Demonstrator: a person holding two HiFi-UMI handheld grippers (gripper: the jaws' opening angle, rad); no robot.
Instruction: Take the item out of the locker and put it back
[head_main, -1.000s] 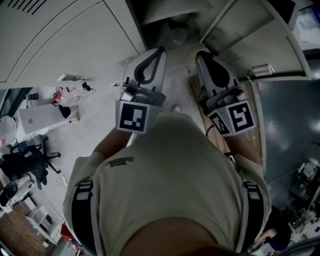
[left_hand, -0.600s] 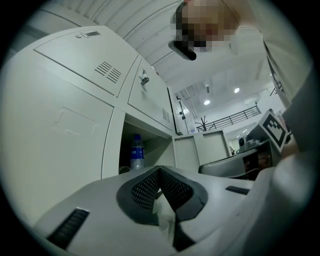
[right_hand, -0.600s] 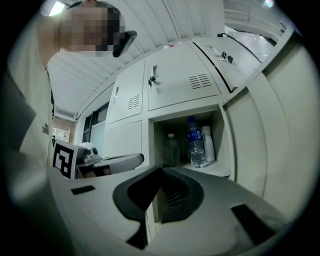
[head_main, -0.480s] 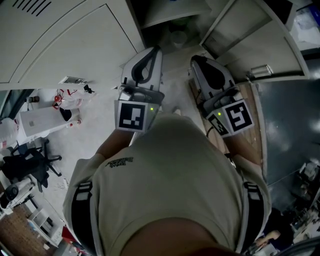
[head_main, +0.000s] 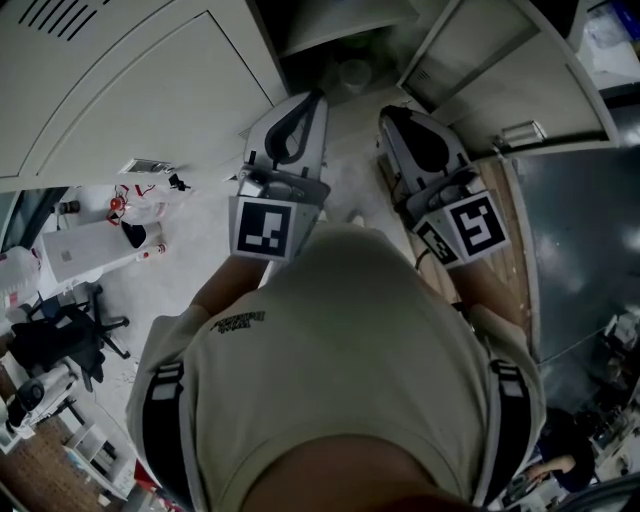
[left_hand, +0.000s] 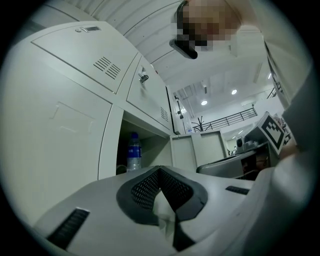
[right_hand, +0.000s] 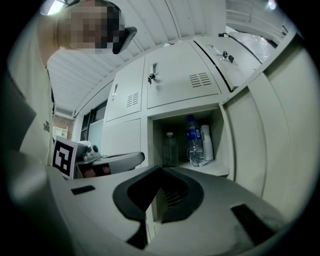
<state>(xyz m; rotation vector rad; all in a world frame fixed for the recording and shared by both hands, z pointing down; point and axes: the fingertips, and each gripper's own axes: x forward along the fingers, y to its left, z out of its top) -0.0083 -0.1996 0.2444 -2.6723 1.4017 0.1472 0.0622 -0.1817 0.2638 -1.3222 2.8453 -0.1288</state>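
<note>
**Locker bank** (right_hand: 180, 85): One compartment (right_hand: 159, 131) is found open, at 1 o'clock of the right gripper view. Its door (head_main: 500, 70) is swung aside at 1 o'clock of the head view.

**Person:** A pale shirt (head_main: 340, 350) fills the lower half of the head view.

**Grippers:** The left gripper (head_main: 321, 97) and the right gripper (head_main: 386, 112) are held side by side at 12 o'clock, pointed at the opening. In each gripper's own view the jaws are seen pressed together with nothing between them.

**Contents:** A blue-labelled bottle (right_hand: 194, 142) is stood upright on the shelf. A clear bottle (right_hand: 170, 148) is stood at its 9 o'clock and a white container (right_hand: 206, 142) just beside it at 3 o'clock.

**Change over the last second:** Almost none is noted. The right gripper is shifted a trace toward 11 o'clock. The small green lamps seen lit on both grippers half a second ago are no longer seen.

**Bearing on the task:** No item is carried, and the bottle, judged the likely item, is inside the locker. This arrangement fits either a bottle yet to be fetched or one already returned; which applies cannot be settled.

**Writing:** No brand can be read on the blue label. Small print on the shirt's shoulder (head_main: 238, 322) is too small to read. Only black-and-white square patterns are borne by the marker cubes (head_main: 268, 228).
</note>
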